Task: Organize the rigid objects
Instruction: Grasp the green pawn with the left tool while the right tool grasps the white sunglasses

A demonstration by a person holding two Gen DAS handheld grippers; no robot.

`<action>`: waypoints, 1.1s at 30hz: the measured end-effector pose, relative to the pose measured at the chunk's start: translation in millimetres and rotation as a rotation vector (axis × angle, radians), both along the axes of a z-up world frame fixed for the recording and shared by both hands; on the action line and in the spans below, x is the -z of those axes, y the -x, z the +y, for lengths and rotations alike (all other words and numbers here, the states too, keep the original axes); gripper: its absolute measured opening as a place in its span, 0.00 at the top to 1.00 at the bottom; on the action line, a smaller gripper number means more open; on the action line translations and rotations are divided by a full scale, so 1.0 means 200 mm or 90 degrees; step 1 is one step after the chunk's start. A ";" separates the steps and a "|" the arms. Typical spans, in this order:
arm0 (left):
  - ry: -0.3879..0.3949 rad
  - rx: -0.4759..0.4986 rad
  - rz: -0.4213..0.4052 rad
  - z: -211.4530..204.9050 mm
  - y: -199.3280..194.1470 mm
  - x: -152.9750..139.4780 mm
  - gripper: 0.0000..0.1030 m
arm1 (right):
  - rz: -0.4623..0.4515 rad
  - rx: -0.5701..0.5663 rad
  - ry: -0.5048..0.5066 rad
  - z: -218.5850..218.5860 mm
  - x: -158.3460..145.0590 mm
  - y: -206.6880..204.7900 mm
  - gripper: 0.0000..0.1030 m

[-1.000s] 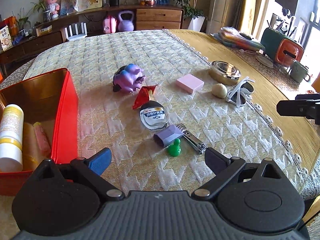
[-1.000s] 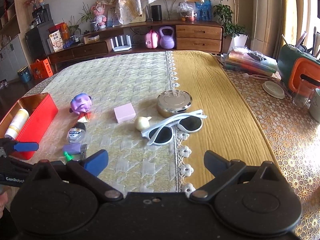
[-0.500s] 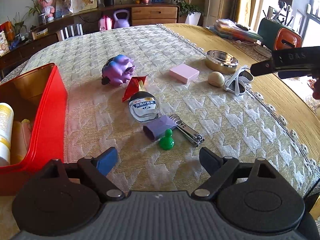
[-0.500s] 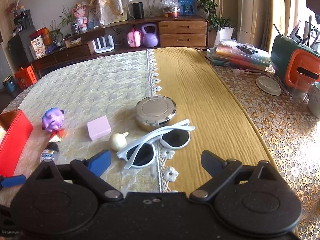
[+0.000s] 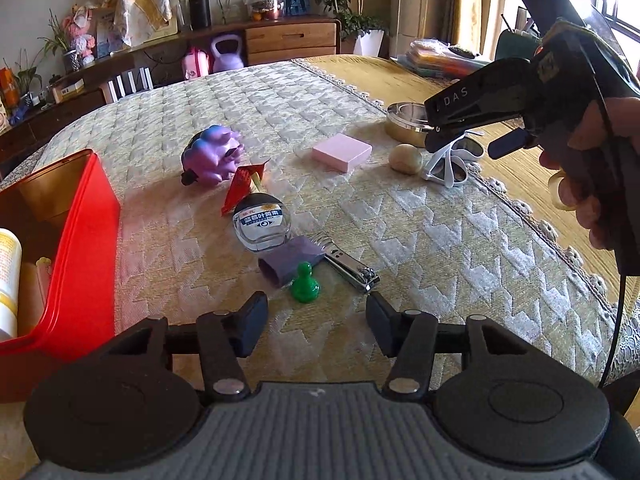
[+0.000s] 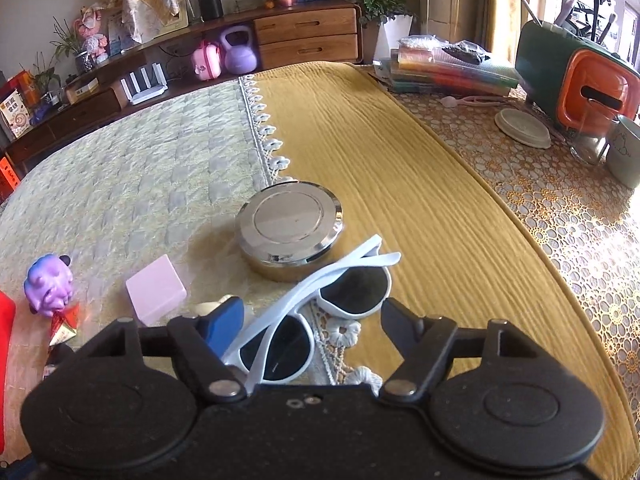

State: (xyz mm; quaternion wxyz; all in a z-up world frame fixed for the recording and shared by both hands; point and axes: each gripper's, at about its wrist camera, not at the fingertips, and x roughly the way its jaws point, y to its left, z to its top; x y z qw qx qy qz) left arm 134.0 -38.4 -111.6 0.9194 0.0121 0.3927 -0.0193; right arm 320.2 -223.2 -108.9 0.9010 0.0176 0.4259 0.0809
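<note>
Right gripper tilts down over the white sunglasses, jaws closing around them, pads not yet pressing. Left gripper angles down too, jaws closing just short of the green pawn on the tablecloth.

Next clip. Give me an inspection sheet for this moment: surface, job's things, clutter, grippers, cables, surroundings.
Surface: quilted cloth beside a yellow runner.
Job's things: white sunglasses, round metal tin, pink block, purple toy, green pawn, nail clipper; red box at left.
Clutter: stacked folders, orange-green container.
Grippers: left gripper closing, nothing between; right gripper closing around the sunglasses, pads not pressing.
Cables: black cord under the right hand.
Surroundings: wooden sideboard, purple kettlebell.
</note>
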 end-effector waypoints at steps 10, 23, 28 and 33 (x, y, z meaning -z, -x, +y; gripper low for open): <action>0.026 0.004 -0.002 0.03 -0.06 0.00 0.77 | 0.006 -0.032 -0.047 -0.01 0.00 0.03 0.68; 0.031 0.001 -0.005 0.06 -0.07 0.01 0.86 | -0.023 -0.064 -0.048 -0.10 -0.05 0.15 0.94; 0.046 -0.008 0.003 0.08 -0.05 -0.01 0.86 | -0.043 -0.083 -0.064 -0.12 -0.11 0.25 0.94; 0.054 -0.019 0.005 0.10 -0.01 -0.03 0.86 | -0.050 -0.097 -0.084 -0.12 -0.16 0.36 0.94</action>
